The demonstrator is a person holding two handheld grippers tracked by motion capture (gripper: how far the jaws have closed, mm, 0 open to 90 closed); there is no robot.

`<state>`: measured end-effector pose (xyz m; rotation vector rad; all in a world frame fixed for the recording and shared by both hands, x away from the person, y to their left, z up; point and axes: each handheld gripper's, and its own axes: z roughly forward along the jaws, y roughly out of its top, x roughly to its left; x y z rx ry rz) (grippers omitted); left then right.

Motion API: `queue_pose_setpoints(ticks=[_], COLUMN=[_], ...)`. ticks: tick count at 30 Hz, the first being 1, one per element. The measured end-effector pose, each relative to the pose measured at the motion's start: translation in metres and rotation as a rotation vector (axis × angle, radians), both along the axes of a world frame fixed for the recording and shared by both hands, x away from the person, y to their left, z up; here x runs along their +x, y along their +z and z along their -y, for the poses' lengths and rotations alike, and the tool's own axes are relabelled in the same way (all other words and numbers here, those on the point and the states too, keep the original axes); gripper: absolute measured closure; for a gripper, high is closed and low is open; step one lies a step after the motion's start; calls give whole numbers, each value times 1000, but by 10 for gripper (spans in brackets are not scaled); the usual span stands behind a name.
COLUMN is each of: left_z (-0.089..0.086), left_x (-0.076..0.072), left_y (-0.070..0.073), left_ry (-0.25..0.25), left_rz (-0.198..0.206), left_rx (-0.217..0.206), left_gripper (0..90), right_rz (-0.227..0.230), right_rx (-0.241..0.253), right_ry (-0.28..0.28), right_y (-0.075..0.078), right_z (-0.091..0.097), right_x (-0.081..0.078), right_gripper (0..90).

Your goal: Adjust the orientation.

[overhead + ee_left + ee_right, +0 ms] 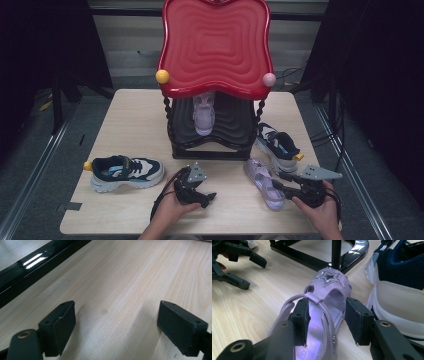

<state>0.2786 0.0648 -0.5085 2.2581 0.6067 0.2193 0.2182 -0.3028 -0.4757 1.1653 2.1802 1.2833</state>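
Between your right gripper's (325, 322) fingers lies the lilac sandal's (324, 305) heel strap on the worktop (249, 305), pads not yet pressing. Centre them on the sidewalls, then squeeze evenly. Your left gripper (207, 196) rests released, holding nothing.
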Motion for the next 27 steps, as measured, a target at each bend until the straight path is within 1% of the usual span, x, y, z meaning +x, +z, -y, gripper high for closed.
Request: queue_pose_setpoints(ticks=[2,4,6,7,8,9,11,13,14,15,16,17,18,20,22,23,24,25,26,27], left_z=[0,0,0,0,0,0,0,0,0,0,0,0,0,0,0,0,0,0,0,0], left_x=[0,0,0,0,0,0,0,0,0,0,0,0,0,0,0,0,0,0,0,0], left_y=[0,0,0,0,0,0,0,0,0,0,0,0,0,0,0,0,0,0,0,0], left_ry=[0,0,0,0,6,0,0,0,7,7,0,0,0,0,7,6,1,6,1,6], left_rz=[0,0,0,0,-2,0,0,0,-2,-2,0,0,0,0,-2,-2,0,-2,0,-2], left_rx=[0,0,0,0,-8,0,0,0,-9,-9,0,0,0,0,-9,-9,-2,-9,-2,-8], left_gripper=[150,150,150,150,150,150,150,150,150,150,150,150,150,150,150,150,150,150,150,150], right_rz=[-10,-8,-20,-19,-19,-18,-23,-18,-15,-15,-7,-7,-11,-14,-14,-5,1,6,8,19], right_rx=[2,-4,-4,-12,-12,-17,-25,-34,-43,-43,-53,-53,-39,-39,-38,-39,-50,-57,-61,-60], right_ry=[4,4,5,0,0,-4,-20,-28,-34,-34,-40,-40,-38,-40,-37,-38,-40,-35,-34,-30], right_y=[-1,-2,-4,-6,-6,-7,-8,-10,-12,-12,-12,-12,-13,-14,-16,-16,-15,-14,-14,-14], right_z=[1,1,1,1,1,0,0,-1,-3,-3,-5,-5,-5,-5,-5,-5,-5,-5,-5,-5], right_x=[-1,-2,-2,-2,-2,-1,1,2,3,3,4,4,5,5,6,6,6,6,6,5], right_gripper=[550,549,552,567,567,577,594,624,655,655,674,674,701,717,762,783,787,800,814,831])
